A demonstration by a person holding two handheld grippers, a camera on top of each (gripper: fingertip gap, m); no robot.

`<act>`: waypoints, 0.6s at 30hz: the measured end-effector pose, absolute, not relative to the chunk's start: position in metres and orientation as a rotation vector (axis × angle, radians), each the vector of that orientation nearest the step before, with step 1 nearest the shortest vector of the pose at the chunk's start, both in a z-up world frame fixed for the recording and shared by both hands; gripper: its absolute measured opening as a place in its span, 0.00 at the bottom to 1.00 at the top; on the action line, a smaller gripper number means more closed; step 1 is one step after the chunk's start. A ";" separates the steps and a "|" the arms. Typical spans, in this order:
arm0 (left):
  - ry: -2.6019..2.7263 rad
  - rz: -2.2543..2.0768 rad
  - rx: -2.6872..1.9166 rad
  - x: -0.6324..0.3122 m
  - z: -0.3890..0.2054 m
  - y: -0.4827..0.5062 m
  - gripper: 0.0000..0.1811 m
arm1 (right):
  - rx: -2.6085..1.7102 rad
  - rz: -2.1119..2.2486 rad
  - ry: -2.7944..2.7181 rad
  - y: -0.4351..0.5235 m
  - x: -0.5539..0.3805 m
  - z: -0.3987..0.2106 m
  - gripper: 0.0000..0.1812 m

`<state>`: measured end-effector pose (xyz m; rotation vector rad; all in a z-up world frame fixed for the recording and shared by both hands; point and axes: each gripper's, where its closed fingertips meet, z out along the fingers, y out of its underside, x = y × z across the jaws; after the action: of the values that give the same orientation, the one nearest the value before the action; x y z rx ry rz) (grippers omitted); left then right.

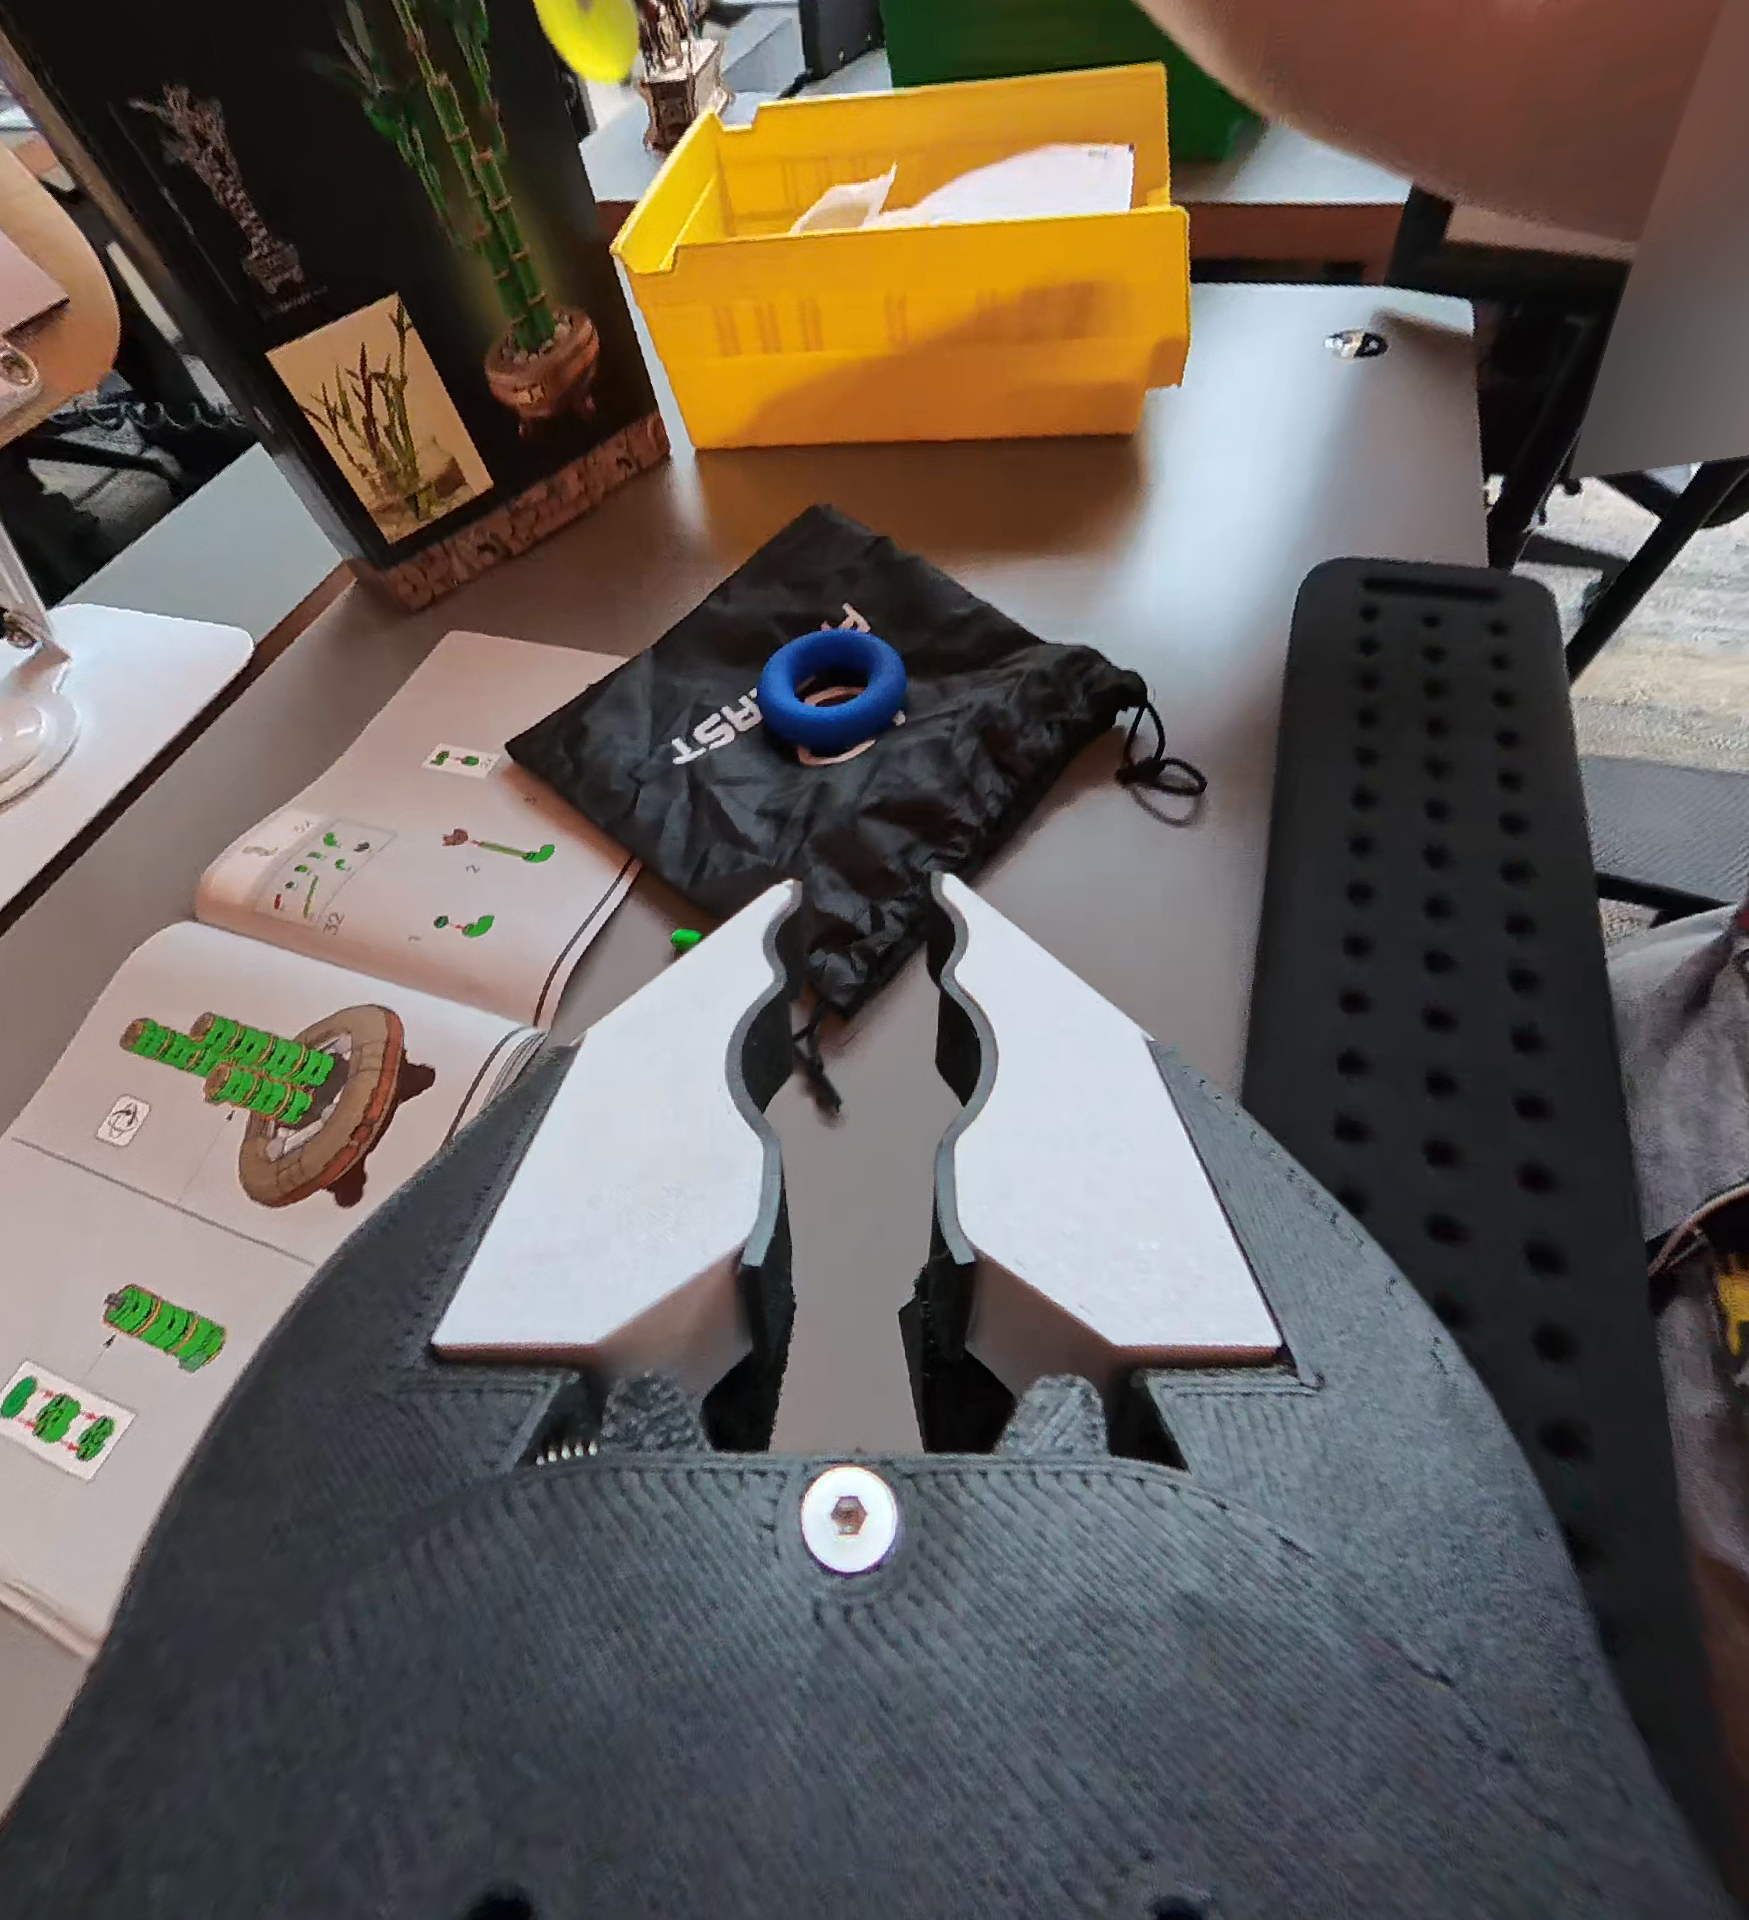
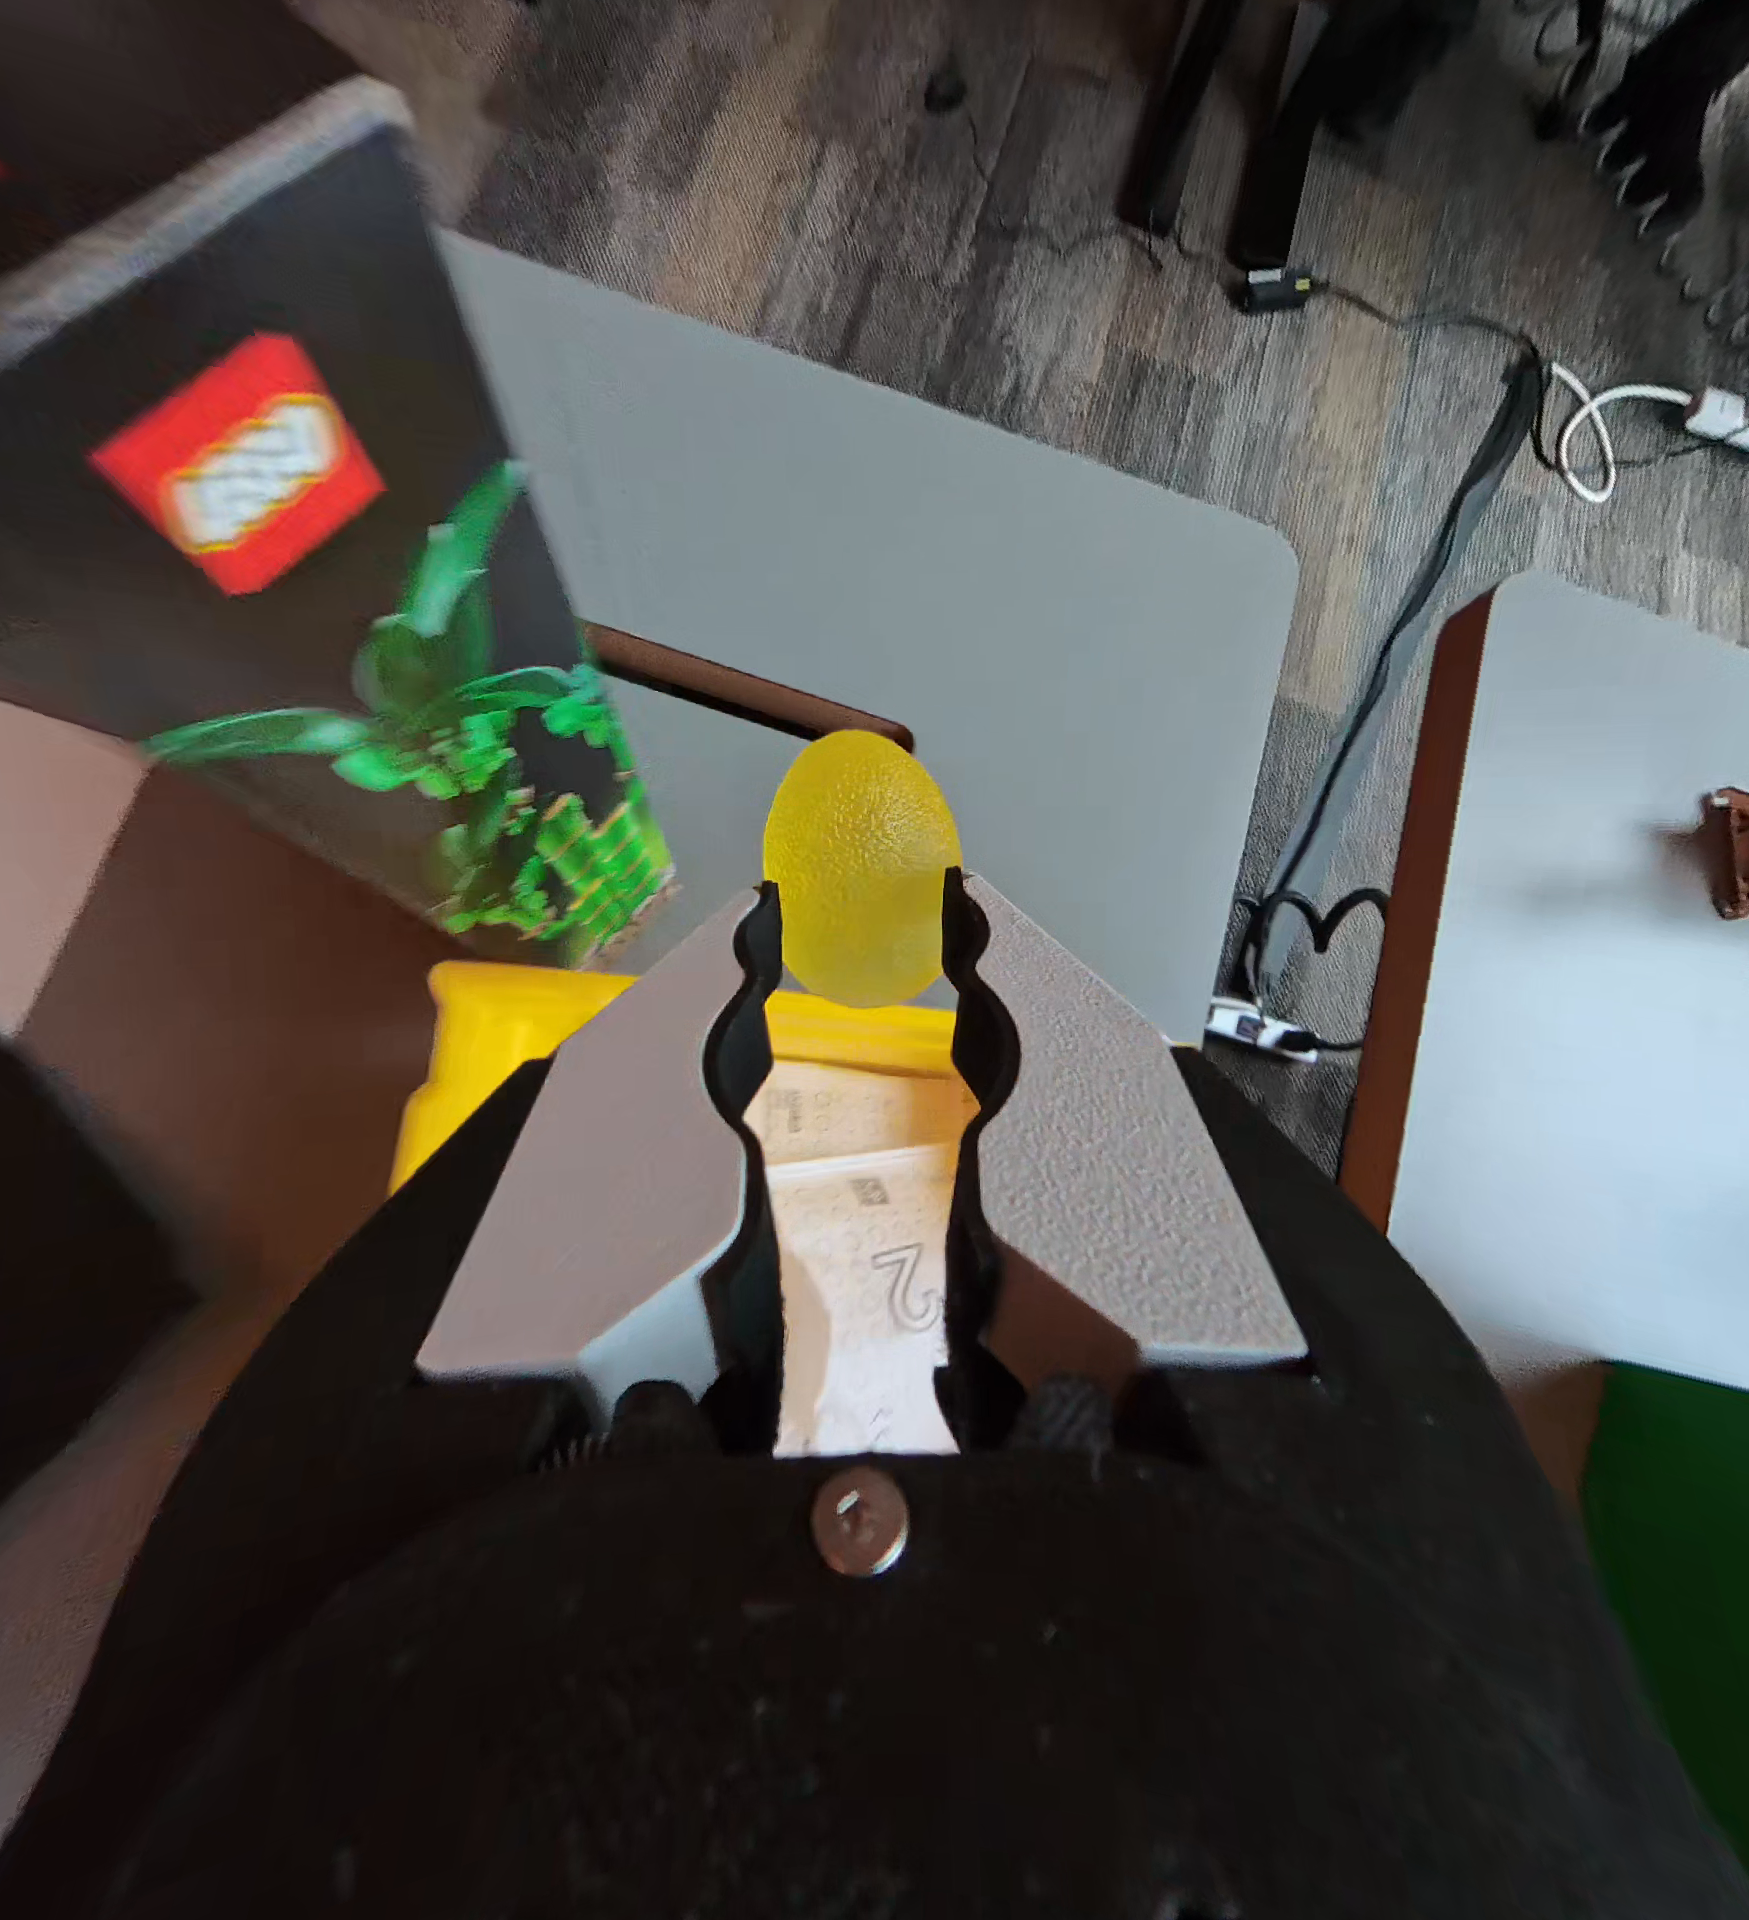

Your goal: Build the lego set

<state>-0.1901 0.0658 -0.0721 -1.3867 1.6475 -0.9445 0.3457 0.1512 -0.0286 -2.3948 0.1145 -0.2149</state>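
Desk: black pouch, yellow bin | left fingers apart | right fingers clamp yellow egg

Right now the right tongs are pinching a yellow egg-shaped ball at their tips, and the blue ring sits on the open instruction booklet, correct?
Not quite. The right tongs do pinch the yellow egg-shaped ball, but the left wrist view shows the blue ring on the black drawstring bag, not the booklet.

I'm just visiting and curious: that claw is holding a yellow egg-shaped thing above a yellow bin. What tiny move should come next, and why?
Probably lower the right gripper and release the yellow egg into the yellow bin just below; it isn't a brick.
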 end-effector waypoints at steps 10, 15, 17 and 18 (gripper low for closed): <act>1.589 -1.013 -1.429 -0.168 -0.063 0.059 0.10 | -2.674 -0.259 0.247 0.203 0.428 -0.126 0.16; 1.569 -1.002 -1.480 -0.164 -0.066 0.068 0.09 | -2.739 -0.227 0.244 0.220 0.442 -0.152 0.17; 1.556 -1.012 -1.496 -0.162 -0.066 0.071 0.09 | -2.748 -0.245 0.242 0.227 0.449 -0.157 0.17; 1.553 -1.018 -1.503 -0.162 -0.066 0.071 0.09 | -2.756 -0.242 0.246 0.230 0.451 -0.159 0.17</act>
<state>-0.1616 0.0714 -0.0662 -1.5034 1.5525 -1.0182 0.4511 0.2297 -0.1593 -2.7558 0.2460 -0.2424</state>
